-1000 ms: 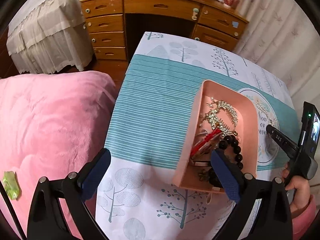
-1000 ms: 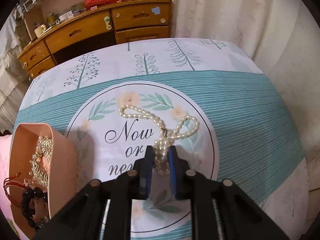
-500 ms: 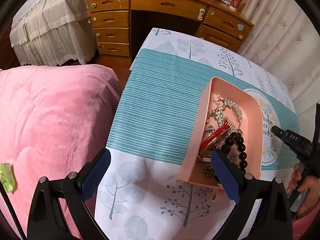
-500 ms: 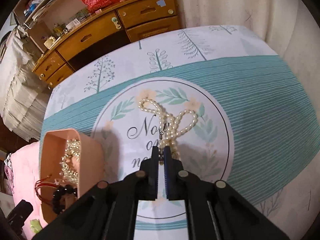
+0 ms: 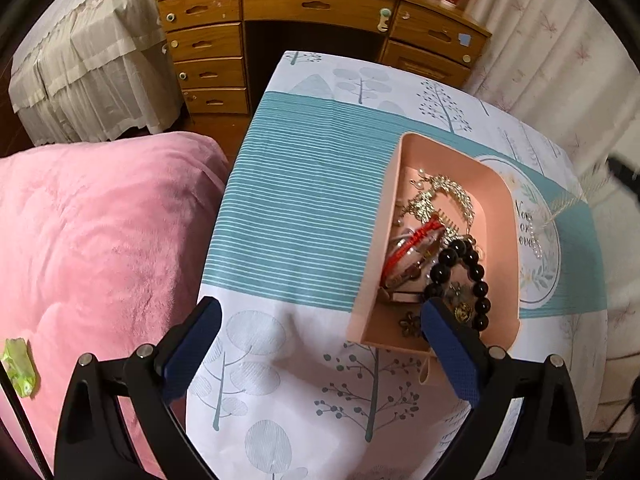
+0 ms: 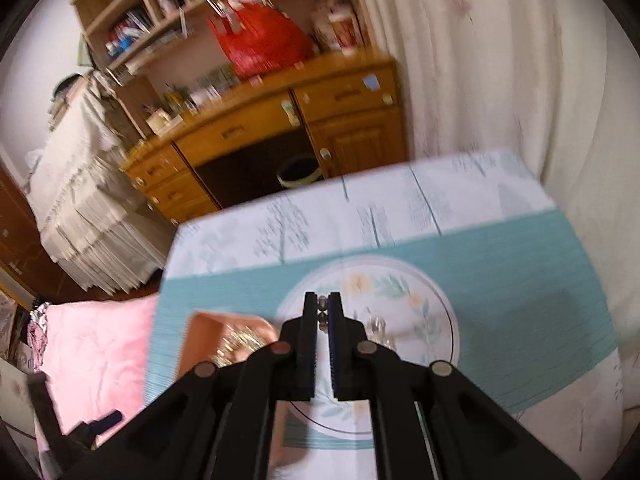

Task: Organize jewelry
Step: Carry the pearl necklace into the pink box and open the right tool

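A pink tray [image 5: 506, 216] on the table holds a black bead bracelet [image 5: 460, 258], a red cord bracelet [image 5: 416, 240], a gold hair comb [image 5: 440, 194] and other pieces. My left gripper [image 5: 320, 328] is open and empty above the tablecloth, at the tray's near left corner. My right gripper [image 6: 322, 312] is shut on the pearl necklace [image 6: 378, 326] and holds it lifted above the round print. The necklace hangs blurred in the left wrist view [image 5: 568, 202], right of the tray. The tray also shows in the right wrist view [image 6: 200, 334].
The table wears a white and teal cloth [image 5: 304, 208] with tree prints. A pink blanket [image 5: 88, 248] lies left of the table. A wooden desk with drawers [image 5: 312, 12] stands behind. Curtains [image 6: 500, 60] hang at the right. A small bin [image 6: 300, 174] sits under the desk.
My right gripper closed on the pearl necklace and lifted it off the table, rising and swinging left. My left gripper stayed open near the tray.
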